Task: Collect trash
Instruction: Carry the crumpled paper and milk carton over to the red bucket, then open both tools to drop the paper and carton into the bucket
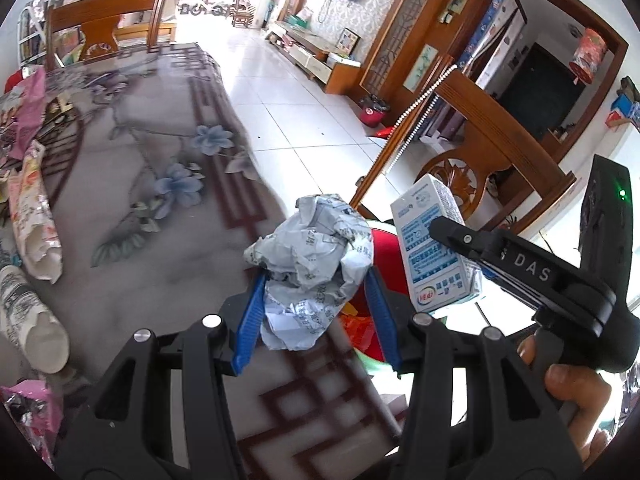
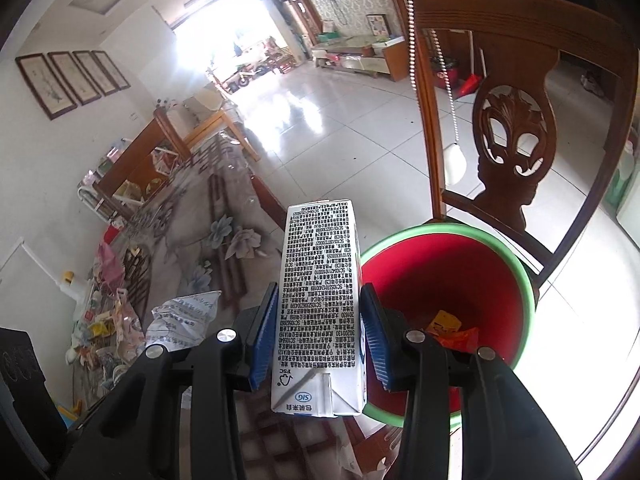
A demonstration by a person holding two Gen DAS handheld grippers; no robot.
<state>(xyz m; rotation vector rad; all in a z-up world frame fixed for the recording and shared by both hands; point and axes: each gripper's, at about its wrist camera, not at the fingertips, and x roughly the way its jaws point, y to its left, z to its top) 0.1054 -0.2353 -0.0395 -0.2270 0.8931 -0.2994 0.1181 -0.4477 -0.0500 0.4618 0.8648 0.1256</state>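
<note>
1. Left gripper (image 1: 316, 312) clamped on paper wad (image 1: 310, 268): light, squishy, easy anywhere, over table (image 1: 160, 208) edge.
2. Right gripper (image 2: 318, 334) pinching milk carton (image 2: 318, 300) mid-body: stiff-ish, probably empty, beside red bin (image 2: 448, 280).

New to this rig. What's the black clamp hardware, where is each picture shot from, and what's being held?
No robot here: a person carries a handheld two-finger clamp in each hand, each with a fisheye camera looking forward along its blue pads.

The left wrist view shows the left gripper shut on a crumpled paper ball. At the right of that picture are the right gripper, and the hand that holds it.

The right wrist view shows the right gripper shut on a white milk carton, next to a red bucket with a green rim that already holds some wrappers. The bucket is in front of a wooden chair.

The table, under a flowered cloth, still carries wrappers and cups along its far side.
</note>
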